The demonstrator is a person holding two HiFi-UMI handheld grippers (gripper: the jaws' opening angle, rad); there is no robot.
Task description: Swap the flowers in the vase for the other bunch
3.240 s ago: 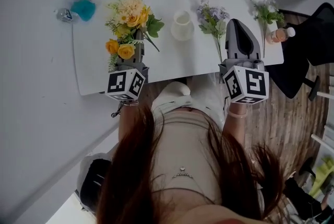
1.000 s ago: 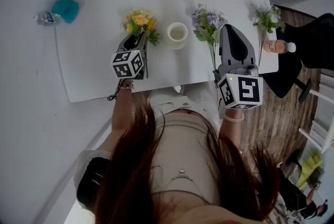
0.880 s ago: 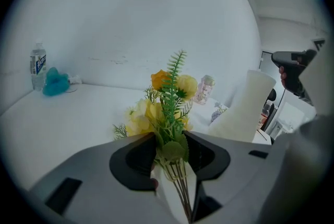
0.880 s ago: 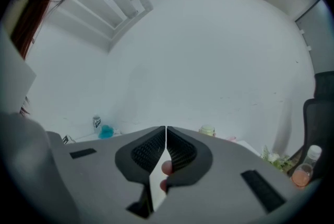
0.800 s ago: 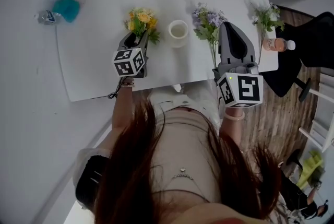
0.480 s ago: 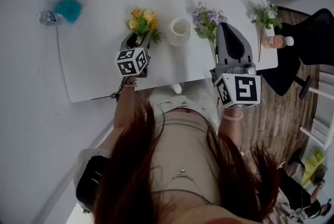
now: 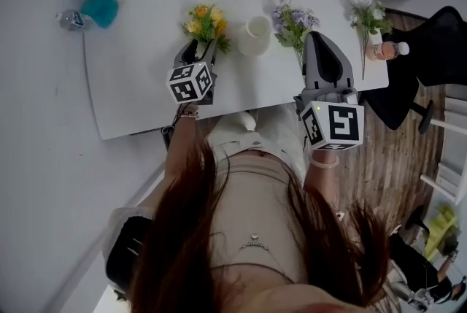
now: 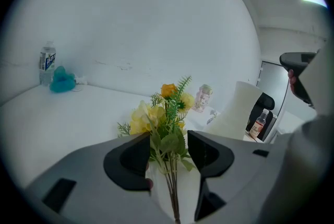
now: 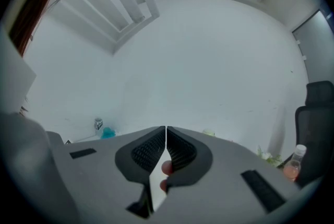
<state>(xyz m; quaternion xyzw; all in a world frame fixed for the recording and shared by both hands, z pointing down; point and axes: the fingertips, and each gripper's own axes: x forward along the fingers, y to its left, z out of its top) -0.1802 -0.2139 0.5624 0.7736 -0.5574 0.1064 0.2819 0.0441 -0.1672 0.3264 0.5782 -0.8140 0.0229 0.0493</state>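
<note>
Yellow flowers (image 7: 206, 21) now rest on the desk (image 7: 146, 71), just left of the vase (image 7: 256, 35). Their stems sit between the jaws of our left gripper (image 8: 168, 140), which have just been opening and stand half apart, pads off the stems we gripped a moment ago. That bunch looks set down, and the vase stands empty. Right of it lies the purple bunch (image 7: 293, 18); our right gripper (image 9: 166, 139) hovers near it, jaws closed on nothing. We judge that bunch comes next.
</note>
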